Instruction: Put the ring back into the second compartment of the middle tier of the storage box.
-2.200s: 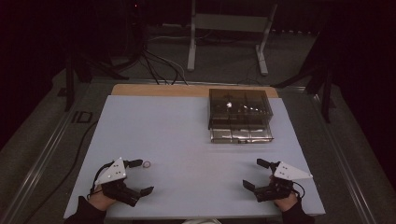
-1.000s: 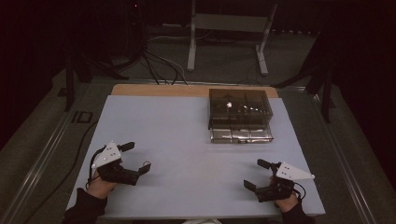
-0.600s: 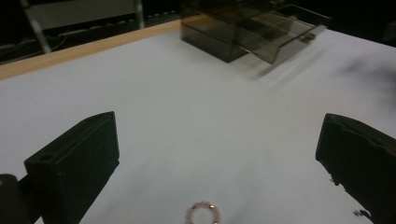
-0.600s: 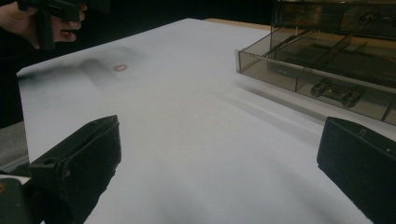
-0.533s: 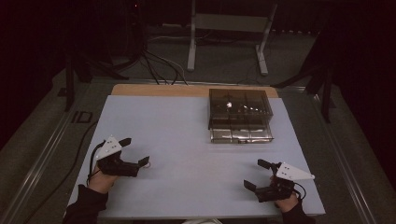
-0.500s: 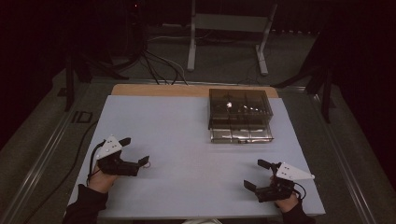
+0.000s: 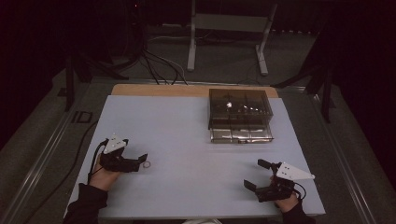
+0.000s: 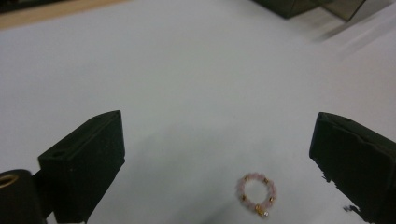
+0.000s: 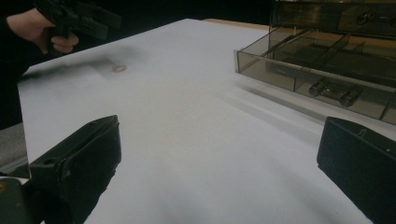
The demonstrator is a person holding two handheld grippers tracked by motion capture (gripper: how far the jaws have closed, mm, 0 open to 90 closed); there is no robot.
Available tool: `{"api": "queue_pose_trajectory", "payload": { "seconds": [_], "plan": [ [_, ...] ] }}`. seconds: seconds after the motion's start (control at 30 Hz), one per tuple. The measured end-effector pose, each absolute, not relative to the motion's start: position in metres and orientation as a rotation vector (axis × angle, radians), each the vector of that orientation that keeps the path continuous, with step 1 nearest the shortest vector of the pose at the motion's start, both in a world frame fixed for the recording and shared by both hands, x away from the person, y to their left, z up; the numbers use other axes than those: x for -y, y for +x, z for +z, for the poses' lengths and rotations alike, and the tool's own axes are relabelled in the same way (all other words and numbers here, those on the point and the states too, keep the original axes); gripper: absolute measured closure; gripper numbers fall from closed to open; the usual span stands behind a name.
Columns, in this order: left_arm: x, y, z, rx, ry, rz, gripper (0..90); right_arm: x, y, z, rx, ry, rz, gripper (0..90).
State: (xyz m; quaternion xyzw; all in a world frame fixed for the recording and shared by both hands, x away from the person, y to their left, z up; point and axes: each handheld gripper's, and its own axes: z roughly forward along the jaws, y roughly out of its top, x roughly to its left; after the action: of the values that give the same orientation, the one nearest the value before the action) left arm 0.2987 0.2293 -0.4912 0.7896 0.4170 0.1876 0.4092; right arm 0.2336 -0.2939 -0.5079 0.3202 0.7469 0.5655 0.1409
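Item 1: bead ring (image 8: 256, 193), pink w/ gold spacers, lying flat on table (image 7: 187, 130). Left gripper view gives bead colours and a small charm at its near edge; high view gives it as a thin loop (image 7: 146, 164) just off the gripper tips; right gripper view as a small faint ring (image 9: 119, 68) far off.

Item 2: left gripper (image 7: 140, 161), near-left of table, held in person's hand. Jaws spread wide, ring lying between them nearer the right-hand jaw, not touched.

Item 3: right gripper (image 7: 257, 175), near-right, well apart from ring. Jaws spread wide, nothing between.

Item 4: smoked-plastic drawer box (image 7: 240, 114), far-right of table. Right gripper view shows lowest drawer pulled out, dividers inside, a small dark-metal piece (image 9: 332, 91) in the front compartment; high view too coarse for contents, glints only.

Markings: no writing legible.

Surface/room: pale matte sheet over a wood top, wood strip at far edge. Room dark; metal stand legs (image 7: 226, 42) and cables (image 7: 154, 65) on floor beyond.
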Motion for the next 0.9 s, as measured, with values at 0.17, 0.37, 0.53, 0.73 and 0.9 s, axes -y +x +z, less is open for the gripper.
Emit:
{"api": "queue_pose_trajectory", "payload": {
  "seconds": [0.17, 0.37, 0.53, 0.73, 0.9],
  "plan": [
    [-0.225, 0.299, -0.495, -1.080, 2.063, 0.422, 11.2, 0.294, 0.234, -0.508, -2.161, 0.927, 1.627, 0.0],
    [-0.221, 0.301, -0.502, -1.092, 2.126, 0.400, 20.7, 0.294, 0.234, -0.509, -2.162, 0.930, 1.624, 0.0],
    [-0.216, 0.301, -0.505, -1.098, 2.160, 0.398, 31.8, 0.294, 0.234, -0.509, -2.165, 0.929, 1.621, 0.0],
    [-0.215, 0.301, -0.506, -1.083, 2.175, 0.377, 43.8, 0.294, 0.234, -0.509, -2.166, 0.932, 1.624, 0.0],
    [-0.210, 0.301, -0.511, -1.058, 2.226, 0.358, 54.4, 0.294, 0.234, -0.510, -2.170, 0.930, 1.619, 0.0]
  ]
}}
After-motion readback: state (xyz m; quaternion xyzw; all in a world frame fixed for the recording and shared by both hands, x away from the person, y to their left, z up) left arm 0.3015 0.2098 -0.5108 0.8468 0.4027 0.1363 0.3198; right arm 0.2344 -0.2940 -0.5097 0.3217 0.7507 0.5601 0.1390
